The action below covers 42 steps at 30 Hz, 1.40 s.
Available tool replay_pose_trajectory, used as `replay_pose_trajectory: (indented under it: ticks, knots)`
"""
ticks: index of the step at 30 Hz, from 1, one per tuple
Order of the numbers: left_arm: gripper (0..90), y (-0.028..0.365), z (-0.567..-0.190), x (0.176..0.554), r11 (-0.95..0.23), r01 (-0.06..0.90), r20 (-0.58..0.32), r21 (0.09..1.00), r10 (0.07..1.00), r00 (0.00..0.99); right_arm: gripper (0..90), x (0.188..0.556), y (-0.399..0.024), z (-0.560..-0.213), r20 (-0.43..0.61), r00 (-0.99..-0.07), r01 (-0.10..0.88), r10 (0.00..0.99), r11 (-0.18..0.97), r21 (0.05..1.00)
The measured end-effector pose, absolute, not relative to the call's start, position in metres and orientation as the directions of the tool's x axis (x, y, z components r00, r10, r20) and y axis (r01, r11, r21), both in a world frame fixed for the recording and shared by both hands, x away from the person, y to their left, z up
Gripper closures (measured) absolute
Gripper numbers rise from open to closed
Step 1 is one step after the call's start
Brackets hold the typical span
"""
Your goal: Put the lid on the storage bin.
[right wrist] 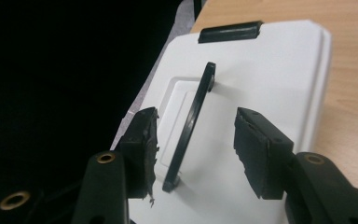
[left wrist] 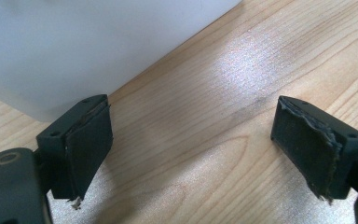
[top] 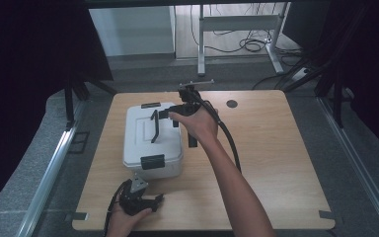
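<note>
White plastic case (top: 153, 140) sits on the wooden table (top: 276, 163), lid up, black carry handle (top: 154, 126) standing upright on the lid — this case is the landmark for everything below. Black latch (top: 152, 161) on the case's near edge, a second latch (top: 151, 105) on its far edge.

Right gripper (top: 173, 117) is over the case's right half, held by the right hand (top: 197, 123), forearm coming in from the bottom of the high view. Its cable (top: 229, 143) trails off to the right of the case, back toward the person. In the right gripper view the handle (right wrist: 191, 126) runs between the two jaws, which are spread apart w/ a gap on each side; nothing pinched, pads (right wrist: 249, 149) clear of the handle. Far latch (right wrist: 230, 31) shows at the lid's top edge in that view, lid (right wrist: 270, 74) white w/ a raised rectangular panel under the handle.

Left gripper (top: 150, 201) is just in front of the case's near edge, down at table level, held by the left hand (top: 123, 217) near the table's front edge. In the left gripper view its jaws are wide apart, nothing between them but bare wood grain (left wrist: 191, 140); the case's white side wall (left wrist: 74, 51) sits just beyond the left-hand jaw, close to it — touching or not, can't tell. Pads (left wrist: 91, 140) look frayed at the edges.

Small dark round spot (top: 232, 103) on the table, to the right of the case, past the right gripper.
</note>
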<state>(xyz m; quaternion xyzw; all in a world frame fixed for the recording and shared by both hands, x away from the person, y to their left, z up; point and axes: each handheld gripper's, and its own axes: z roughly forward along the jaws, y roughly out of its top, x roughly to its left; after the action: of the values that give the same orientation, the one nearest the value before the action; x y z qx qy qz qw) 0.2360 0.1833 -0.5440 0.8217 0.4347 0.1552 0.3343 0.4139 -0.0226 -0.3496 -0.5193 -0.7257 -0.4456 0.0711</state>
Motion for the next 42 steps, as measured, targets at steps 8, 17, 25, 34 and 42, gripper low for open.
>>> replay_pose_trajectory:
  ticks: [8, 17, 25, 34, 42]
  knots:
    - [12.5, 0.183, -0.544, 0.236, -0.396, 0.611, -0.037, 0.686, 0.819, 0.572, 47.0, 0.396, -0.057, -0.348, 0.574, -0.479, 0.788, 0.664, 0.038, 0.614]
    - [12.6, 0.183, -0.544, 0.236, -0.396, 0.610, -0.037, 0.687, 0.819, 0.573, 43.8, 0.372, -0.110, -0.361, 0.593, -0.475, 0.771, 0.651, -0.017, 0.636]
    - [12.5, 0.183, -0.544, 0.236, -0.396, 0.610, -0.037, 0.686, 0.819, 0.573, 40.1, 0.346, -0.155, -0.386, 0.610, -0.455, 0.764, 0.648, -0.068, 0.642]
    - [12.5, 0.183, -0.544, 0.236, -0.395, 0.609, -0.036, 0.688, 0.819, 0.573, 37.1, 0.317, -0.197, -0.419, 0.621, -0.431, 0.761, 0.654, -0.106, 0.640]
    - [12.5, 0.183, -0.544, 0.236, -0.396, 0.610, -0.037, 0.686, 0.819, 0.573, 34.9, 0.302, -0.223, -0.451, 0.622, -0.388, 0.778, 0.680, -0.119, 0.617]
